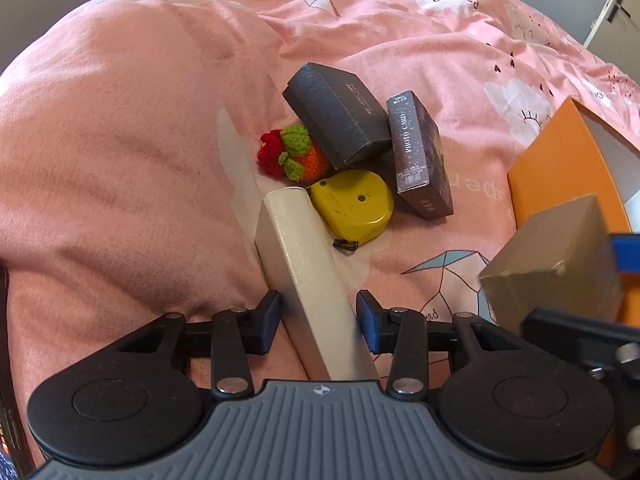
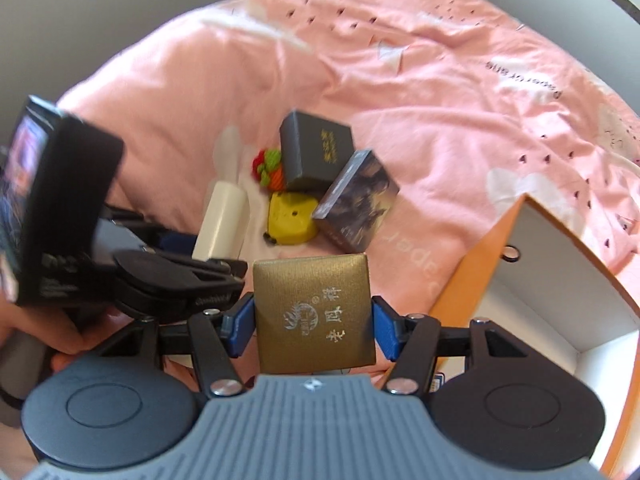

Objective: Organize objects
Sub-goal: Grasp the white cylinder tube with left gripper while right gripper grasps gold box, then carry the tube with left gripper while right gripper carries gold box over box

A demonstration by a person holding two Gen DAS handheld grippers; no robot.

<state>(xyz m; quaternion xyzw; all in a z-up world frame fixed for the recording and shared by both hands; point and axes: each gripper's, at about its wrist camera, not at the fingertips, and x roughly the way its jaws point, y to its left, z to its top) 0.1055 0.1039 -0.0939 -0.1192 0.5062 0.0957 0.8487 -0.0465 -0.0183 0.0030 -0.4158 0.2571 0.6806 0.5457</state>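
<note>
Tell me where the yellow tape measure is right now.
The yellow tape measure lies on the pink bedspread mid-frame in both views, between the cream box and the photo card box, below the dark grey box.

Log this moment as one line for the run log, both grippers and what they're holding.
left gripper: around cream box, pads not clearly touching | right gripper: shut on gold box | orange bin: open, right side

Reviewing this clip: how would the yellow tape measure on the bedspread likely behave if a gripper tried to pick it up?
The yellow tape measure has a hard, smooth, rounded shell, so it probably stays rigid but may slip between flat pads. It lies flat on the soft pink bedspread, so rolling seems unlikely. The cream box and dark grey box crowd it, so nudging neighbours is likely.
</note>
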